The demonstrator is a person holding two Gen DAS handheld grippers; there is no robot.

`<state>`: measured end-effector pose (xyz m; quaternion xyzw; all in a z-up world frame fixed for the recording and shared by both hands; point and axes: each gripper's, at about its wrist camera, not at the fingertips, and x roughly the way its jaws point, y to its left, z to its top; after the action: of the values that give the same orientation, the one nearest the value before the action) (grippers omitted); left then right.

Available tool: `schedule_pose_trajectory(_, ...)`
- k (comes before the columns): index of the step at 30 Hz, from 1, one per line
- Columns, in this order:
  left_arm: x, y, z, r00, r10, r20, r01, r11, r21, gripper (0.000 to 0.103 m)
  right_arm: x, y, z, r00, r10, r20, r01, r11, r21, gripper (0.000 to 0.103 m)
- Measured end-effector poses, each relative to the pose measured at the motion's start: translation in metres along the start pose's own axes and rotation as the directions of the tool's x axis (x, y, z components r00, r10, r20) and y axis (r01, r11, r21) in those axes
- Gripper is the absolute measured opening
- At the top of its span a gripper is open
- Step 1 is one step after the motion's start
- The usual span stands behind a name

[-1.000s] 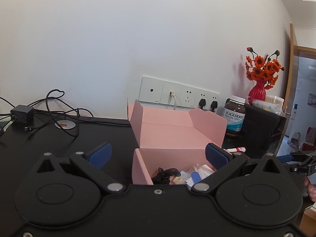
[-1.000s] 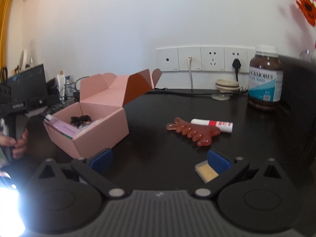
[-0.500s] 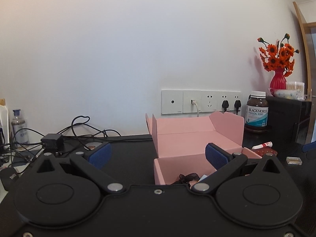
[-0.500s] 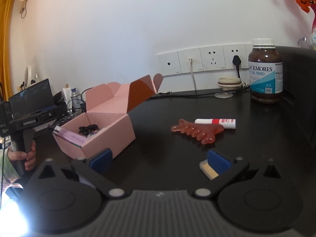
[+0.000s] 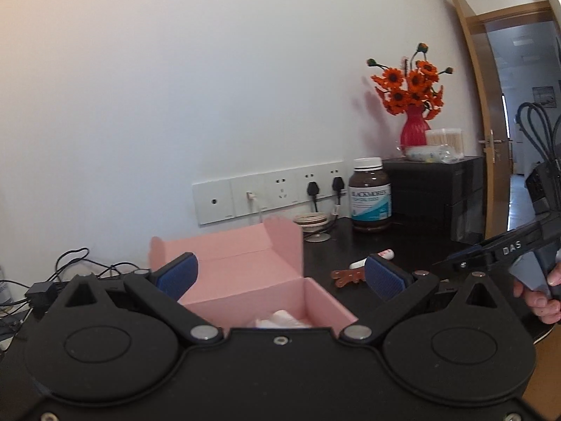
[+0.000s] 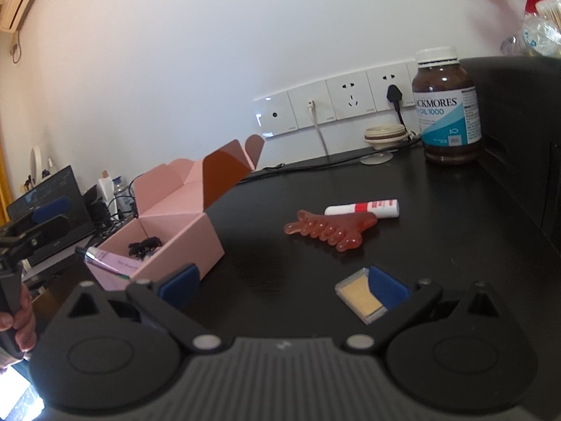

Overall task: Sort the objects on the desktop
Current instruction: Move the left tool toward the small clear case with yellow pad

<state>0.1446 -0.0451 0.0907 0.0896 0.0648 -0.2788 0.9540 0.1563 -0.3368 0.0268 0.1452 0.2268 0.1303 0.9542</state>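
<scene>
Currently both grippers hang above the black desk (image 6: 438,210) with nothing between their fingers. Left gripper (image 5: 278,275): blue pads spread wide, empty, held over the near end of the open pink cardboard box (image 5: 245,280); through the gap a crumpled white item (image 5: 280,317) shows on the box floor. Right gripper (image 6: 282,286): pads likewise wide apart, empty, low over the desk. A small clear case with a tan insert (image 6: 361,300) lies on the desk touching, or just behind, the right-hand pad (image 6: 387,286); contact cannot be told from this view. Pink box in the right wrist view (image 6: 182,235) sits left of centre, flaps up, holding a black hair clip (image 6: 143,247) and a purple tube (image 6: 112,261) that leans on its near wall. Beyond the grippers a translucent red comb-shaped tool (image 6: 329,231) lies flat, its far edge touching a white-and-red stick (image 6: 363,207). Brown Blackmores fish-oil bottle (image 6: 445,105) stands upright at the back near the wall sockets (image 6: 333,107), beside a black cabinet (image 6: 519,122). A small cream dish (image 6: 382,135) sits left of the bottle. Red vase with orange flowers (image 5: 413,105) stands on the cabinet. A hand (image 5: 538,298) grips the right tool's handle at the frame edge of the left wrist view.
</scene>
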Motion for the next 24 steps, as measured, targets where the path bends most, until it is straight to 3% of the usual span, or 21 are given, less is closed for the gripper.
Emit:
schedule_pose_trajectory(8, 0.035, -0.056, -0.016, 0.989, -0.097, -0.113, 0.106, 0.992, 0.071, 0.103, -0.009, -0.016, 0.001, 0.999, -0.02, 0.051, 0.015, 0.995, 0.097, 0.102)
schedule_pose_trajectory(16, 0.062, -0.079, -0.027, 0.976, -0.104, -0.189, 0.126, 0.986, 0.109, 0.103, -0.007, -0.022, 0.001, 0.998, -0.039, 0.049, 0.032, 0.99, 0.137, 0.102)
schedule_pose_trajectory(21, 0.082, -0.085, -0.023, 0.969, -0.083, -0.234, 0.113, 0.986, 0.119, 0.103, -0.009, -0.022, 0.001, 0.994, -0.086, 0.067, 0.075, 0.985, 0.153, 0.102)
schedule_pose_trajectory(24, 0.093, -0.085, -0.02, 0.963, -0.105, -0.247, 0.136, 0.985, 0.11, 0.103, -0.009, -0.026, 0.001, 0.991, -0.115, 0.067, 0.101, 0.979, 0.178, 0.102)
